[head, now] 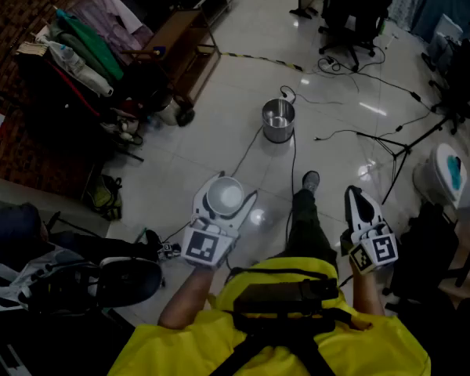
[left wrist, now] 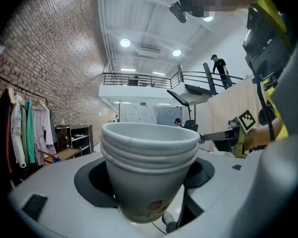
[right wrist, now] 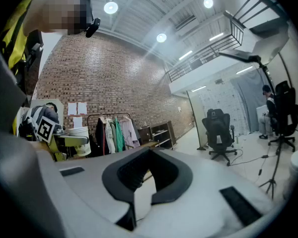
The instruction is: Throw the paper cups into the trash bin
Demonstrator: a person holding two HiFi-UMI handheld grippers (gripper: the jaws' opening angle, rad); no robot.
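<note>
Head view: the left gripper (head: pixel 225 197) is held out in front of the person's chest. Its jaws are closed round a nested stack of white paper cups (head: pixel 224 189), mouth upward. The right gripper (head: pixel 359 204) hangs at the other side. A round, shiny metal trash bin (head: pixel 279 121) stands on the pale glossy floor (head: pixel 219 124), well ahead of the cups and a little to their right, with cables trailing near it.

Left gripper view: the stack stands upright between the two jaws, which press on its lower wall. Three rolled rims show one above the other.

Right gripper view: the jaws are drawn together with only a thin slit between the dark pads, and nothing sits between them.

I judge the step in hand to be the carry, with the cups gripped but not yet over the bin. The next move calls for going forward until the left gripper hangs above the bin's mouth, then parting the jaws so the stack drops in.
</note>
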